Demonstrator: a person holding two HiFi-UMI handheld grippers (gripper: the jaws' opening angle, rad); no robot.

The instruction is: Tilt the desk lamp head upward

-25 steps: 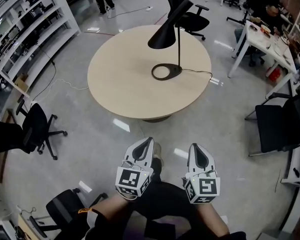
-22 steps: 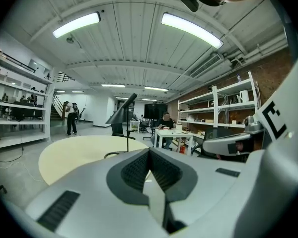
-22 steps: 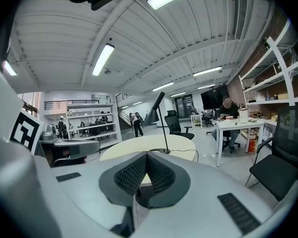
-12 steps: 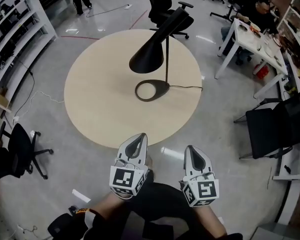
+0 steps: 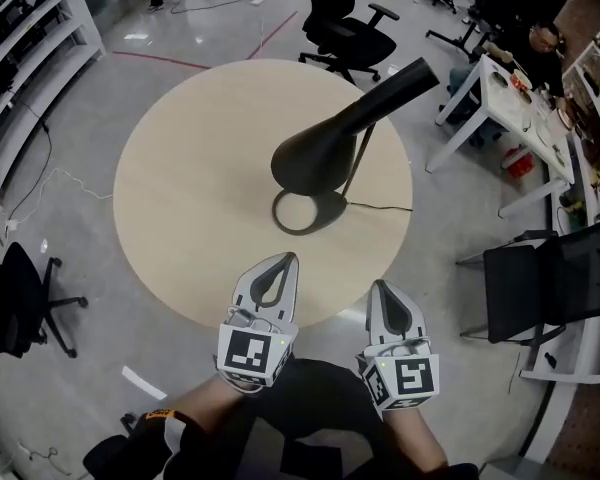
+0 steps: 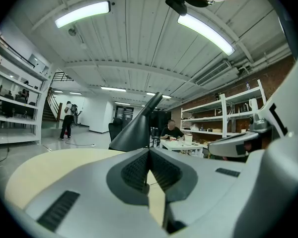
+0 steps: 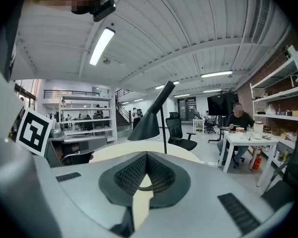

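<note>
A black desk lamp stands near the middle of a round beige table (image 5: 180, 198). Its cone head (image 5: 325, 148) slants down to the left on a thin stem above a ring base (image 5: 308, 211). The lamp head (image 6: 134, 130) also shows in the left gripper view, and the same lamp head (image 7: 146, 123) in the right gripper view. My left gripper (image 5: 278, 265) and right gripper (image 5: 383, 293) hang side by side at the table's near edge. Both are shut on nothing and well short of the lamp.
A black cord (image 5: 380, 208) runs from the lamp base toward the table's right edge. Black office chairs stand around: one behind the table (image 5: 345, 28), one at the right (image 5: 545, 283), one at the left (image 5: 20, 293). A white desk (image 5: 515, 93) with a seated person is at the right.
The table and lamp have come nearer and lower in the head view over the second. The lamp head now looks larger. Both grippers stay shut, side by side.
</note>
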